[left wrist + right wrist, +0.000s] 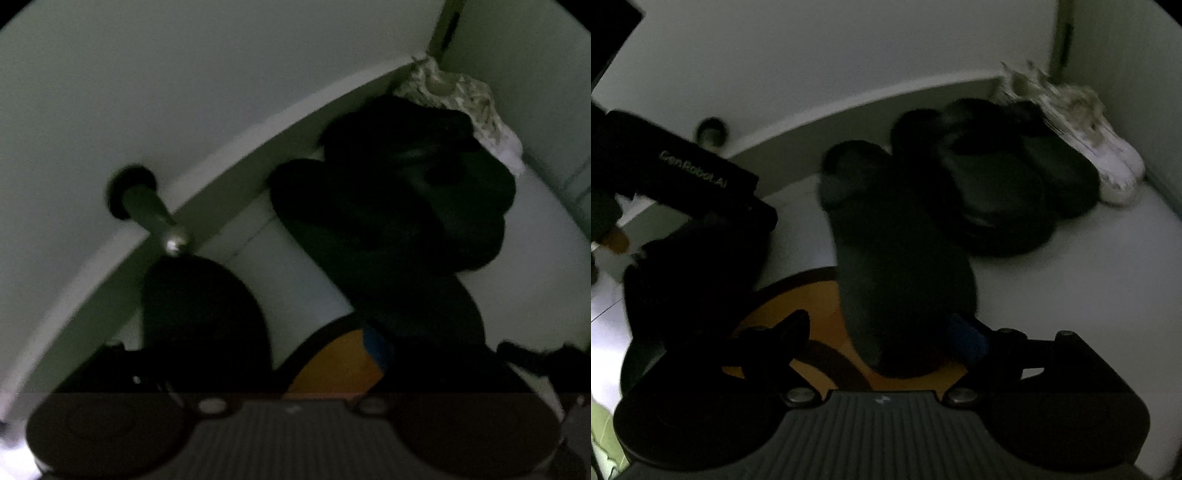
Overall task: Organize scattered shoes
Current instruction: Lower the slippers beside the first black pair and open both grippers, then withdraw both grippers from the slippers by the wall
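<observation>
The slipper (897,251) is judged light, soft and bendable, probably rubbery; a hold across the sole edge near the heel is judged best. It is dark, seen sole-up or side-on, lying on the floor (1089,277) between the right tongs (886,332), heel over the mat (768,317). More dark slippers (1004,184) and a white sneaker (1108,162) are lined against the wall. Both tongs are open, empty; left tongs (306,332) likewise.
</observation>
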### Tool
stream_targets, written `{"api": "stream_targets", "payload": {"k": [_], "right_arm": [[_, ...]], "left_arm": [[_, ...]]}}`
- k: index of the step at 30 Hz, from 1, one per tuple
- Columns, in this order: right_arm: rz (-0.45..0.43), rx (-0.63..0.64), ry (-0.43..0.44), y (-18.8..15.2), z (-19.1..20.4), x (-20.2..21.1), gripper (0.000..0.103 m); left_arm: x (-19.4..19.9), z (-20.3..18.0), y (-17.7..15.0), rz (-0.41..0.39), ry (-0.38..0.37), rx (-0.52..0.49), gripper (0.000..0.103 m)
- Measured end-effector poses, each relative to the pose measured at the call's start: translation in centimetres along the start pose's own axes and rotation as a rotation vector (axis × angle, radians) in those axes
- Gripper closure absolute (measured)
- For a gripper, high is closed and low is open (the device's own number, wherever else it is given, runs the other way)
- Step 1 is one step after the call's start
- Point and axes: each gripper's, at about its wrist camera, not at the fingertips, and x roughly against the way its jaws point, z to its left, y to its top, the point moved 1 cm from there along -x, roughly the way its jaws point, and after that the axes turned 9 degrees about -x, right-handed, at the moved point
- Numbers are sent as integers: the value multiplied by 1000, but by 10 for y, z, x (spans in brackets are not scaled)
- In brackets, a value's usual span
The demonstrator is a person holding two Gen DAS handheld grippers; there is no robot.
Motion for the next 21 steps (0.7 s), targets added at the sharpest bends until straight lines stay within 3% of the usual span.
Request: {"api": "stream_targets", "payload": {"k": [5,11,15,21], "right_arm": [[20,32,34,-5,11,11,13],[31,63,15,-7,14,20,13],[14,88,-5,-6,20,22,12],[44,93,8,-13,24,16,12]], "left_arm": [[11,20,-10,27,133,1,7],[-7,54,-29,146,182,80,7],[-14,71,-44,176,121,172,4],[-22,79,-48,183,80,234,0]]}}
